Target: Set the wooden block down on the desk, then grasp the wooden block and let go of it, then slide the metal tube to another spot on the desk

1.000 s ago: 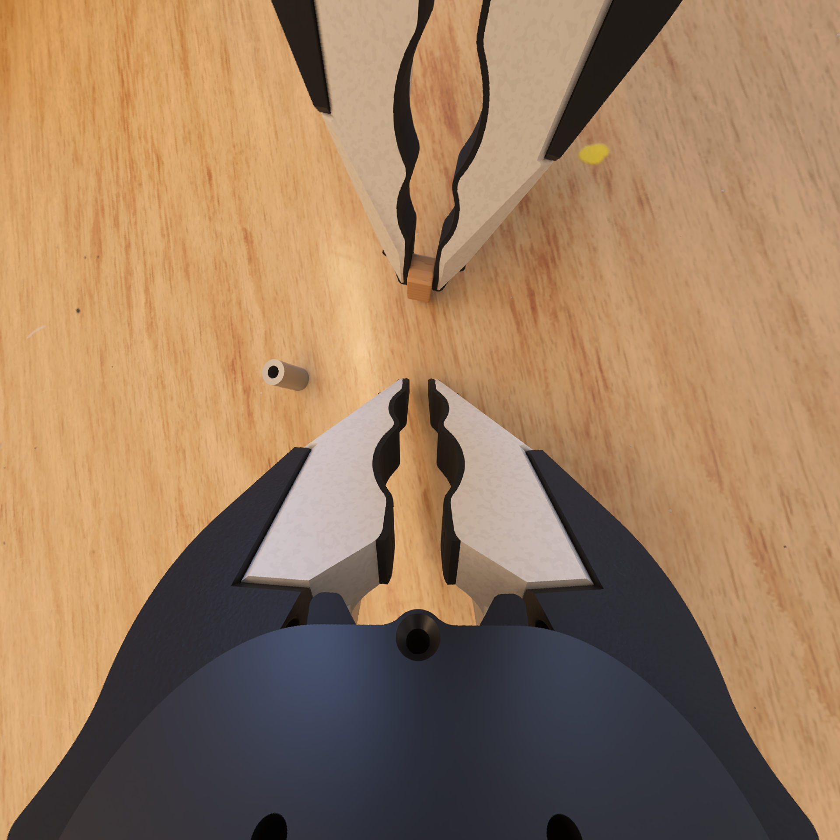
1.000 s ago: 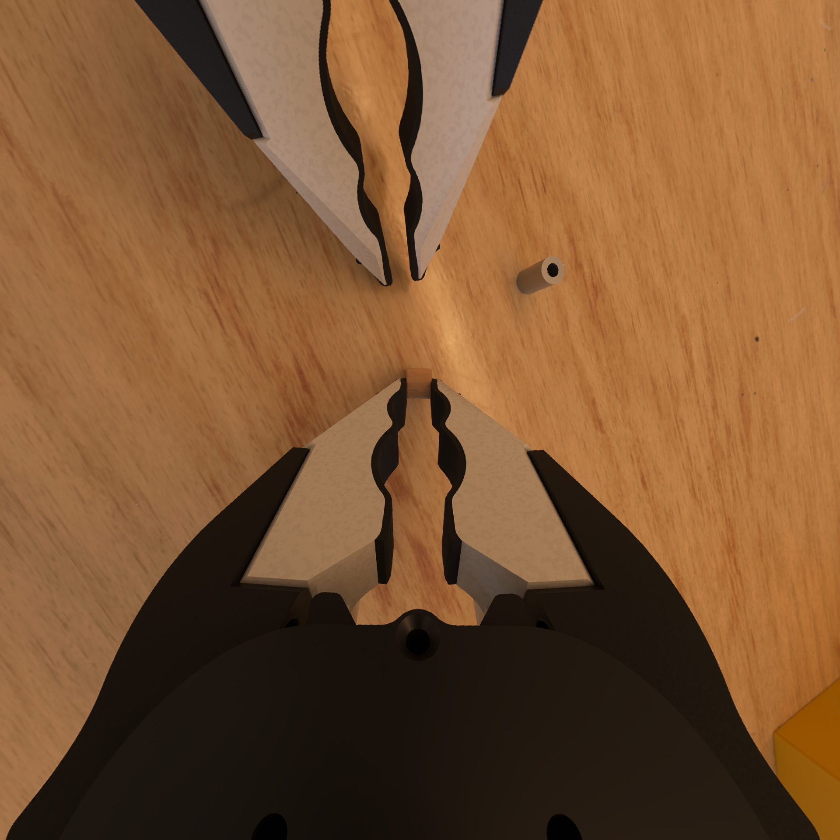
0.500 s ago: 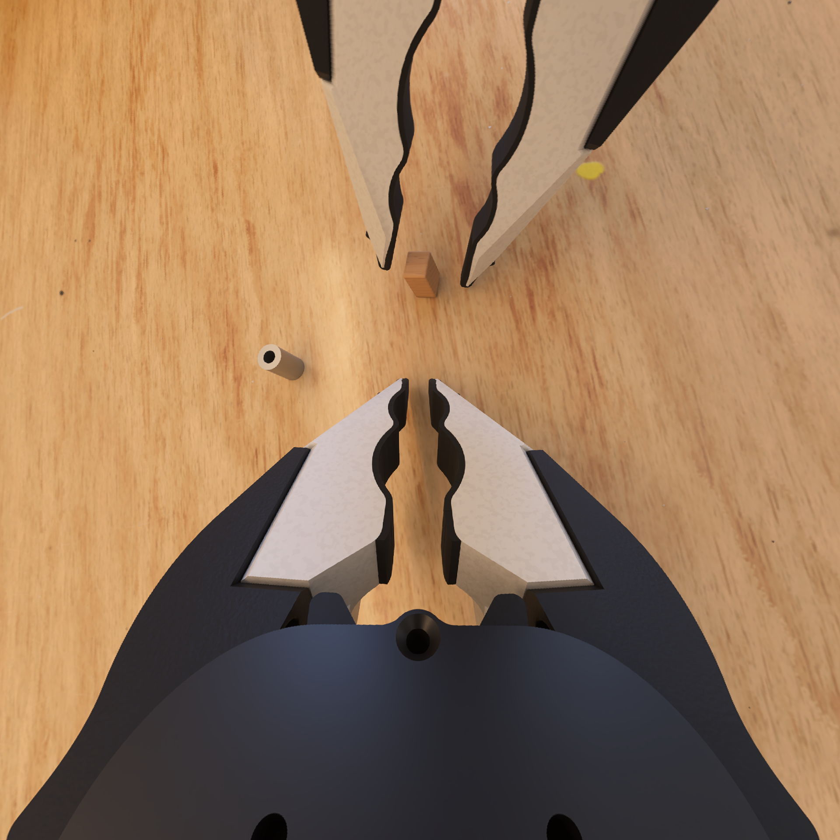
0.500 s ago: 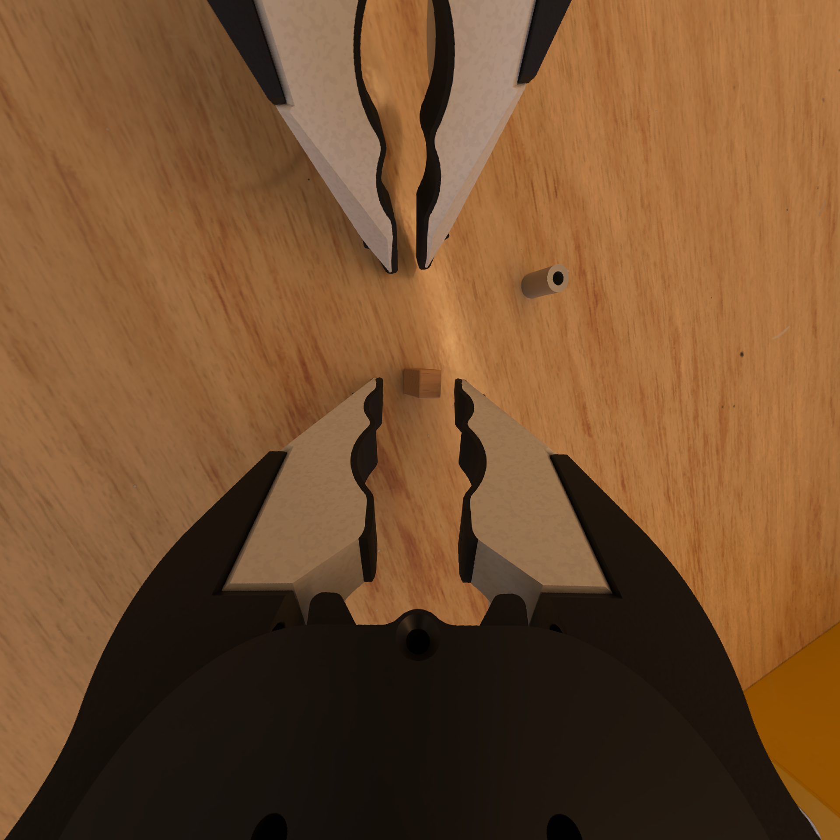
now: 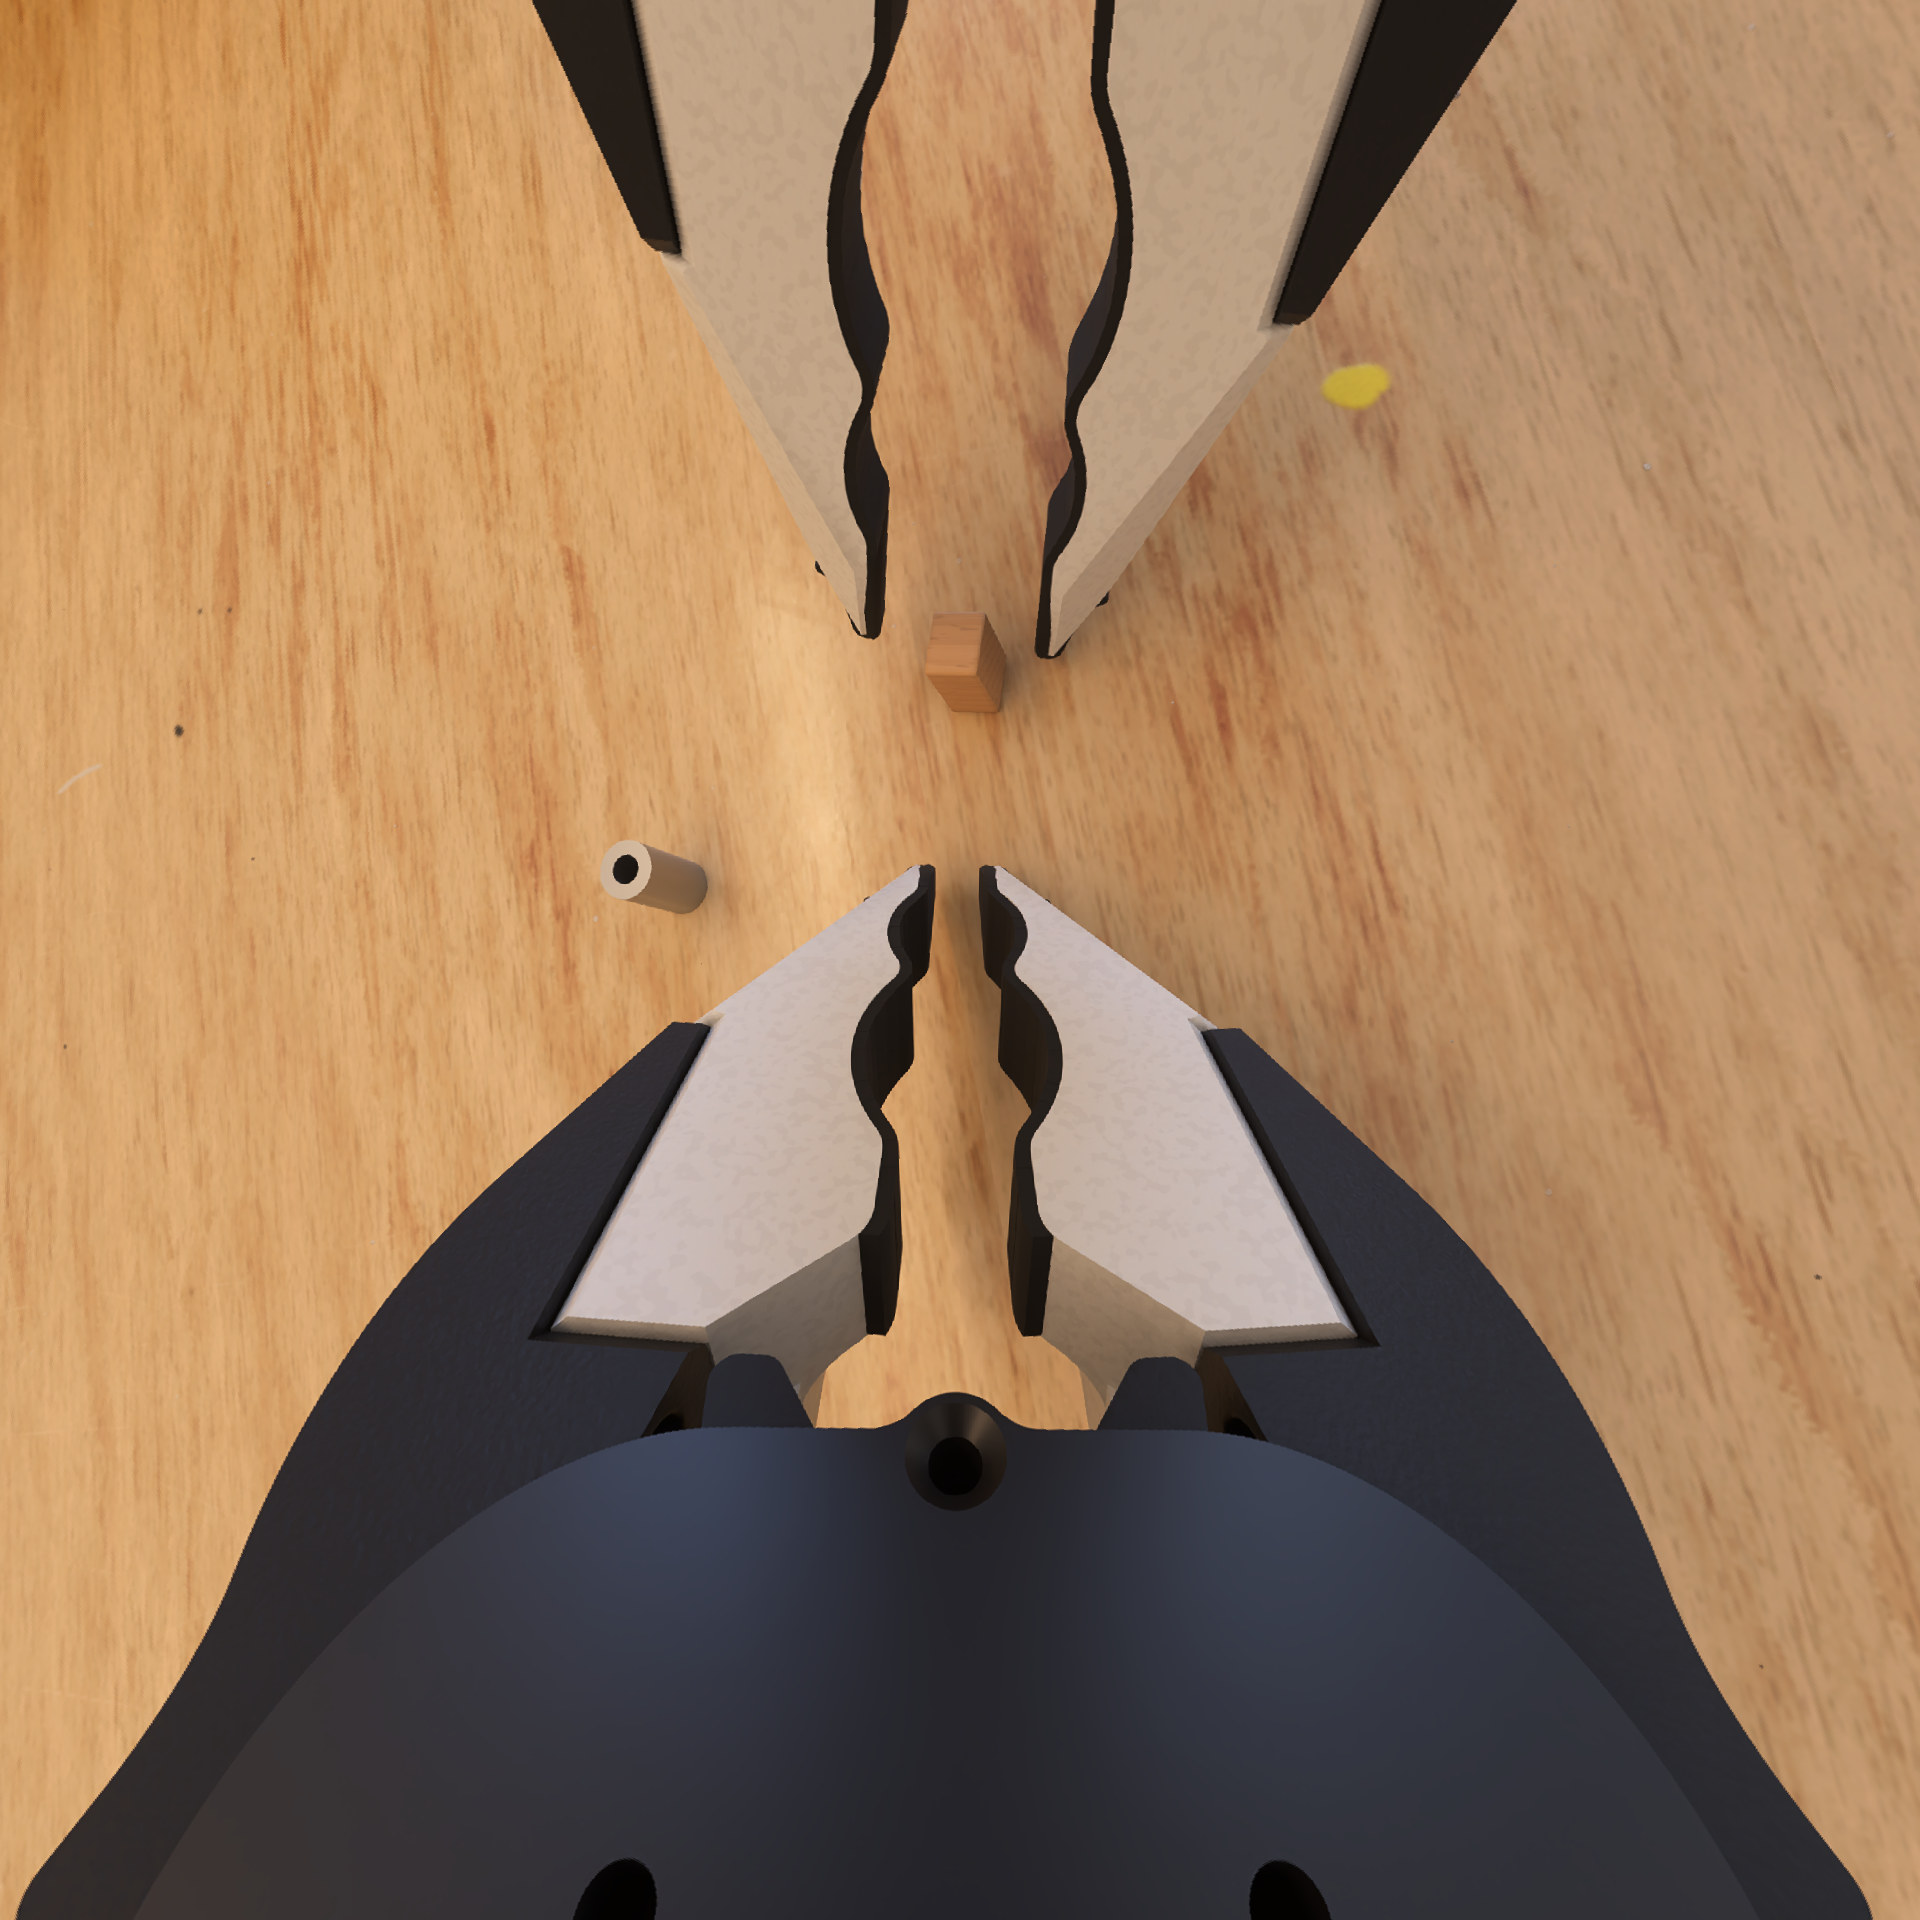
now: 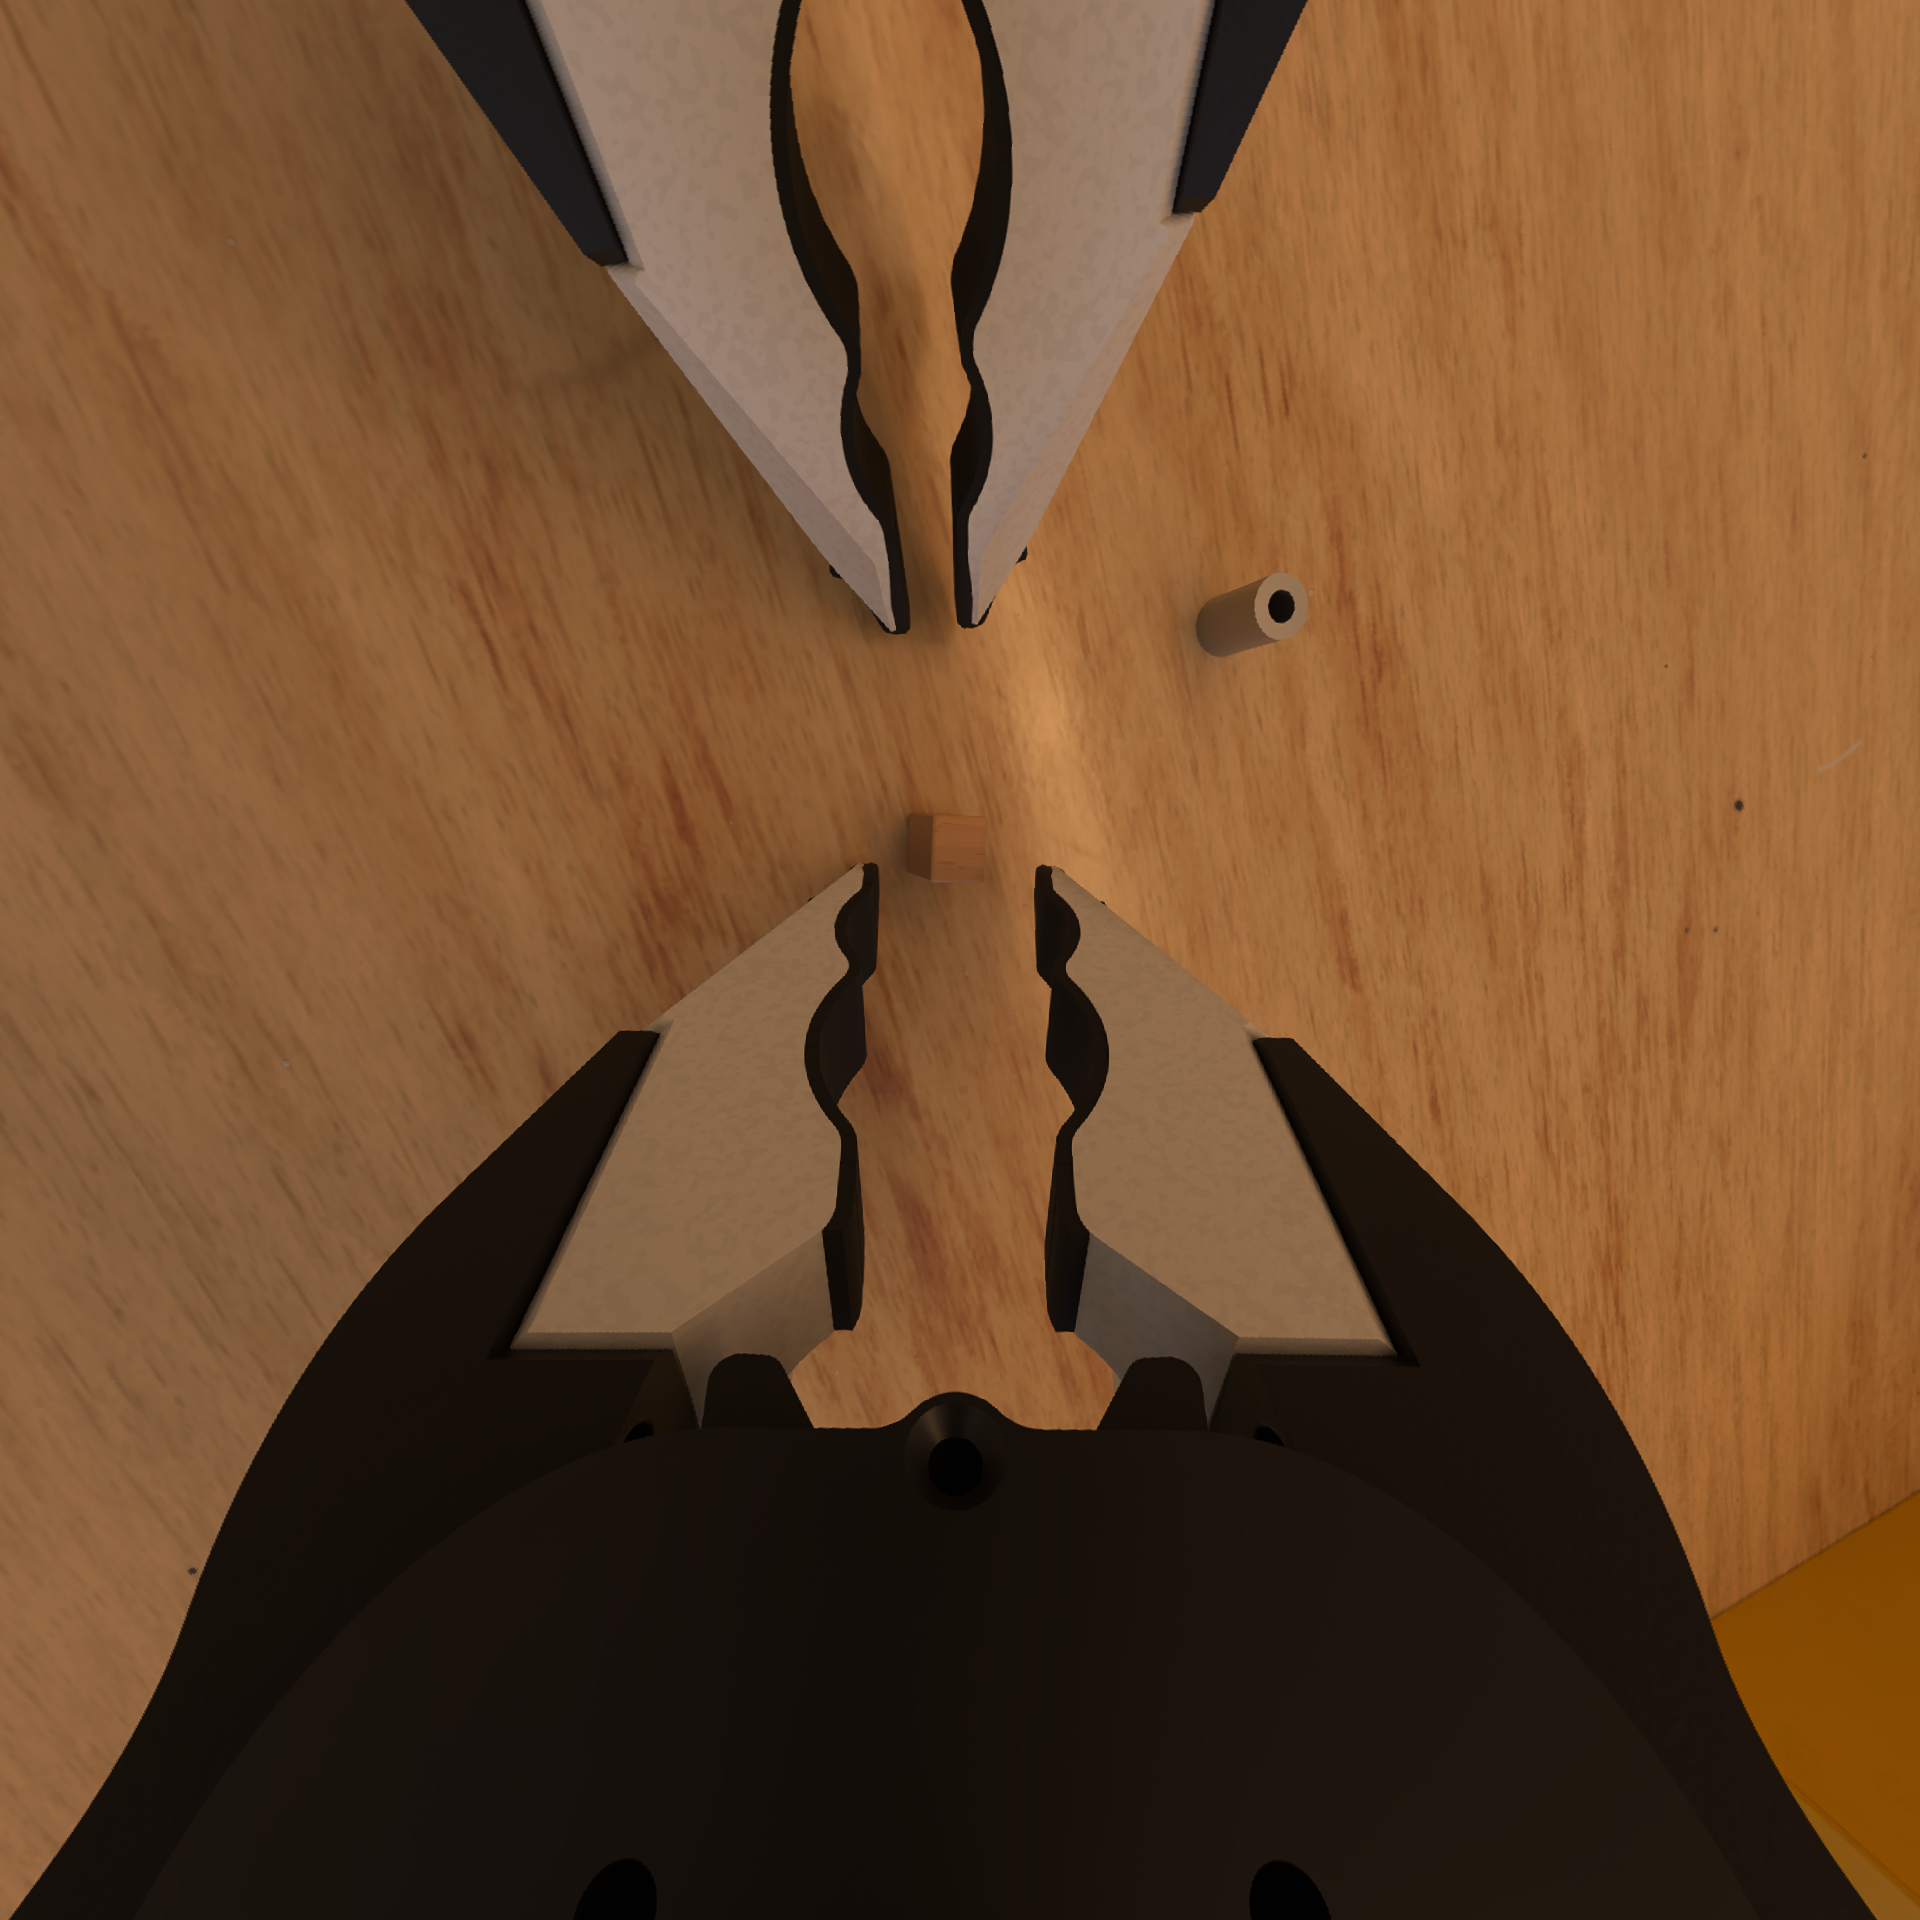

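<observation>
Nearest to the right gripper [image 6: 956, 871] its own two fingers stand spread wide with bare desk [image 6: 416, 623] showing between them, and they grip nothing. Just past their tips, in line with the gap and a little toward the left finger, the small wooden block [image 6: 945, 847] sits flat on the desk, touching neither finger. Farther ahead and off to that gripper's right lies the short metal tube [image 6: 1250, 614] on its side, its open end turned away to the right, well apart from the block. Straight ahead beyond the block the left gripper [image 6: 927, 627] points back toward it, its fingers drawn close with only a narrow slit between the tips and nothing in them; the tube lies just off to its own left, near its fingertips. At the right gripper's near right, an orange-yellow box [image 6: 1829, 1704] shows at the picture's corner. From the left gripper's side, a small yellow spot [image 5: 1355, 385] marks the desk beyond the right gripper's fingers.
</observation>
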You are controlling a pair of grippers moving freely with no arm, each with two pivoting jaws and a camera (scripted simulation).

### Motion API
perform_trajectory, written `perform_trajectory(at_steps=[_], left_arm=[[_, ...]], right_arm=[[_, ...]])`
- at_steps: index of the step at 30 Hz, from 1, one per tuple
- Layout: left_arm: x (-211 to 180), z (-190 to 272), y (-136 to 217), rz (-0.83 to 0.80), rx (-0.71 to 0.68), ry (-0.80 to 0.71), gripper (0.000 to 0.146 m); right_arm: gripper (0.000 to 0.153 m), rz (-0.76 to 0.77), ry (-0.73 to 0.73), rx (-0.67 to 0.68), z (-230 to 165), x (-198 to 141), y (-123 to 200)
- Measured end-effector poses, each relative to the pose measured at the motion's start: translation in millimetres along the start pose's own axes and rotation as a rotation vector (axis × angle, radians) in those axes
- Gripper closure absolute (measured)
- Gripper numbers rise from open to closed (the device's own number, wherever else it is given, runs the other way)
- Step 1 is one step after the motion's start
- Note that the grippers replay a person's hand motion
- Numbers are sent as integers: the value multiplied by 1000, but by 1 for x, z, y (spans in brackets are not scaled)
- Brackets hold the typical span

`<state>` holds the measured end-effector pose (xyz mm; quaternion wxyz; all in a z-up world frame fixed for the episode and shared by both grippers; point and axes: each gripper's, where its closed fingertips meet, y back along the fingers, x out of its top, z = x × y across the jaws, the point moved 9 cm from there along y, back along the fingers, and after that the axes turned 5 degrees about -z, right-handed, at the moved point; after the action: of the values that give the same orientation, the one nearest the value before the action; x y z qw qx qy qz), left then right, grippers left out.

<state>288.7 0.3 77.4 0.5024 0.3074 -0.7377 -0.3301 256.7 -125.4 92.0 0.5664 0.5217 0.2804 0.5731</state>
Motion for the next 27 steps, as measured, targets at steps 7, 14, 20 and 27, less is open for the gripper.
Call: perform_trajectory(at_steps=[7, 14, 20, 27], left_arm=[[0, -1, 0, 1, 1, -17, 138], [1, -3, -1, -14, 10, -57, 138], [2, -4, -1, -15, 23, -112, 138], [5, 0, -2, -36, 75, -212, 139]], right_arm=[[117, 23, -10, 33, 1, 2, 1], [143, 38, -47, 46, 1, 0, -2], [143, 84, -15, 5, -3, -3, -2], [143, 121, -12, -53, -8, -7, -2]])
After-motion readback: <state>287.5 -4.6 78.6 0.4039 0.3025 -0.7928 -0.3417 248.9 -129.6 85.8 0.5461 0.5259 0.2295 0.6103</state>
